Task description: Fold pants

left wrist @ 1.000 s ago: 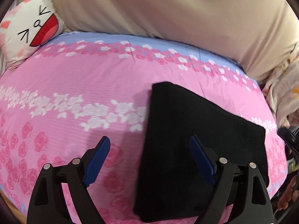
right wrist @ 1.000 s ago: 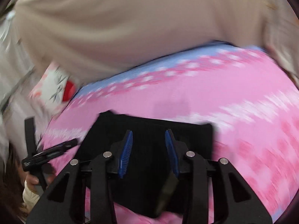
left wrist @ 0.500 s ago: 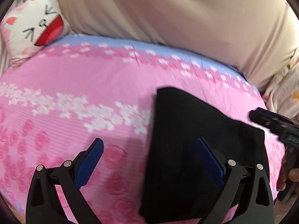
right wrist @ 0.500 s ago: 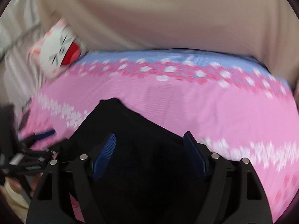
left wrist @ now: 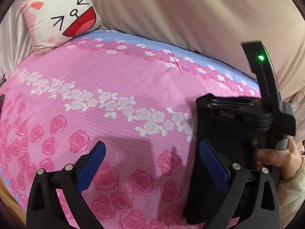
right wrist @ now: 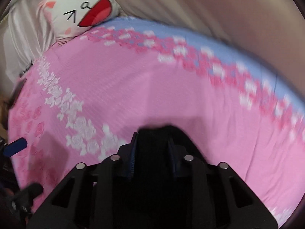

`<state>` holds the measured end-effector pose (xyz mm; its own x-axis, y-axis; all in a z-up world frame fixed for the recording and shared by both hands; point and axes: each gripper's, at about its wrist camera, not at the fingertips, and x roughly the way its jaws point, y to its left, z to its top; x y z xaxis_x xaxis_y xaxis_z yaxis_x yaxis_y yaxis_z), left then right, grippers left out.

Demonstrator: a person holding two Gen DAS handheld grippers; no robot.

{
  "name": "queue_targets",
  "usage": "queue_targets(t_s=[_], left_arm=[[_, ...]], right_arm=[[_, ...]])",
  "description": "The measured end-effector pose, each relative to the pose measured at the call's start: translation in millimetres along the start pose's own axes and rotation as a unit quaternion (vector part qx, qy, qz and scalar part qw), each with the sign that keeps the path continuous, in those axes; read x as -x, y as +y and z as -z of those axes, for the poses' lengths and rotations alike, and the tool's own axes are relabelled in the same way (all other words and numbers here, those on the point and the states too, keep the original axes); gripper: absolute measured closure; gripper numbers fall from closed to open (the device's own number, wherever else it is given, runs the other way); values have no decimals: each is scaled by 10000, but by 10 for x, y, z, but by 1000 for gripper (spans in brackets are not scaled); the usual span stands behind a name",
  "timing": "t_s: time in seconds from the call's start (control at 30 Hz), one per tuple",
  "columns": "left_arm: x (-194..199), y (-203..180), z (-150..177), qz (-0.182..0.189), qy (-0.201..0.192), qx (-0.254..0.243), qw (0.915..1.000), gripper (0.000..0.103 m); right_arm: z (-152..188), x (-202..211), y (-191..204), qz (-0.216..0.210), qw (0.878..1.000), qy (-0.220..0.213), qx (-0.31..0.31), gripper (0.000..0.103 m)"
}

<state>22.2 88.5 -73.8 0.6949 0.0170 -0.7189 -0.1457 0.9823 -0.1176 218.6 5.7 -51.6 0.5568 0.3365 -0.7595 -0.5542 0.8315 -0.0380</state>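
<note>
Left wrist view, from left to right: the white and pink square cat-face cushion (left wrist: pixel 61 15) leans at the head of the bed, and from it the pink rose-print bed sheet (left wrist: pixel 118 80) spreads out, its blue strip meeting the beige padded headboard (left wrist: pixel 181 13) beside the cushion. Well below the cushion, the left hand-held gripper (left wrist: pixel 152 164) hangs over the sheet with its blue-padded fingers (left wrist: pixel 91 164) spread wide and nothing between them. Further right of the cushion lie the folded black fabric pants (left wrist: pixel 209 133), flat on the sheet, with the gripper's right finger over their near part. The right hand-held gripper (left wrist: pixel 234 112) sits over the far end of the pants, held by the person's right hand (left wrist: pixel 276 156).

Right wrist view, blurred: the same cushion (right wrist: pixel 83 9) is at upper left. Down and right of it, the right hand-held gripper (right wrist: pixel 152 145) is pinching a raised fold of the black pants (right wrist: pixel 158 133) between its nearly closed fingers.
</note>
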Motion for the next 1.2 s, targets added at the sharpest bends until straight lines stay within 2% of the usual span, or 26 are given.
queue_targets(t_s=[0.07, 0.17, 0.23, 0.27, 0.37, 0.43, 0.53, 0.57, 0.63, 0.67, 0.7, 0.73, 0.77, 0.8, 0.87, 0.93, 0.97, 1.03, 1.1, 1.13, 1.2], left_arm=[[-41, -54, -24, 107, 59, -66, 9999, 6], [-7, -157, -31, 234, 4, -248, 9994, 6], [33, -208, -18, 324, -47, -344, 9989, 6], [38, -225, -9, 361, -38, -370, 9987, 6], [13, -285, 11, 463, 55, -388, 9982, 6], [1, -343, 22, 496, 88, -418, 9979, 6], [-15, -503, 35, 583, 100, -543, 9968, 6], [-16, -568, 38, 613, 112, -598, 9963, 6], [-2, -672, 47, 673, 128, -656, 9955, 6], [14, -722, 58, 686, 136, -692, 9951, 6], [21, -735, 61, 679, 132, -708, 9951, 6], [43, -756, 71, 642, 113, -729, 9952, 6], [65, -767, 75, 556, 109, -739, 9957, 6], [87, -765, 71, 510, 92, -736, 9959, 6], [141, -737, 47, 425, 18, -705, 9966, 6], [201, -715, 24, 325, -72, -683, 9971, 6], [214, -711, 23, 287, -88, -687, 9972, 6], [191, -735, 56, 291, -42, -717, 9970, 6], [108, -790, 105, 289, 105, -767, 9966, 6], [39, -844, 139, 307, 234, -815, 9959, 6], [-47, -955, 193, 303, 436, -992, 9937, 6]], right_arm=[[13, -137, -3, 60, 9998, 156, 47, 66], [100, 376, -115, -163, 9990, -255, -327, 65], [392, 1001, -309, 29, 9939, -860, -693, 40], [547, 1190, -399, 219, 9909, -973, -908, 25], [1313, 1672, -894, 457, 9759, -914, -1927, 24], [1768, 1748, -1184, 469, 9616, -668, -2619, 24], [2210, 1610, -1394, -129, 9432, -420, -3294, 26], [2283, 1538, -1384, -357, 9408, -461, -3340, 26], [2305, 1476, -1318, -524, 9424, -558, -3255, 26], [2266, 1422, -1251, -512, 9470, -604, -3112, 34], [2210, 1381, -1176, -463, 9522, -589, -2961, 59], [2155, 1361, -1141, -488, 9539, -622, -2895, 66], [2095, 1405, -1139, -511, 9545, -694, -2855, 89], [2031, 1482, -1132, -442, 9560, -787, -2792, 92], [1982, 1786, -1208, -371, 9552, -1105, -2719, 94], [1993, 1986, -1279, -112, 9573, -1190, -2631, 94], [2036, 2025, -1350, -14, 9568, -1169, -2662, 94], [2225, 1869, -1554, 141, 9541, -861, -2865, 94], [2455, 1500, -1669, -17, 9507, -567, -3049, 86], [2514, 1543, -1689, -149, 9425, -839, -3230, 85], [2536, 1719, -1705, -270, 9326, -926, -3477, 80]])
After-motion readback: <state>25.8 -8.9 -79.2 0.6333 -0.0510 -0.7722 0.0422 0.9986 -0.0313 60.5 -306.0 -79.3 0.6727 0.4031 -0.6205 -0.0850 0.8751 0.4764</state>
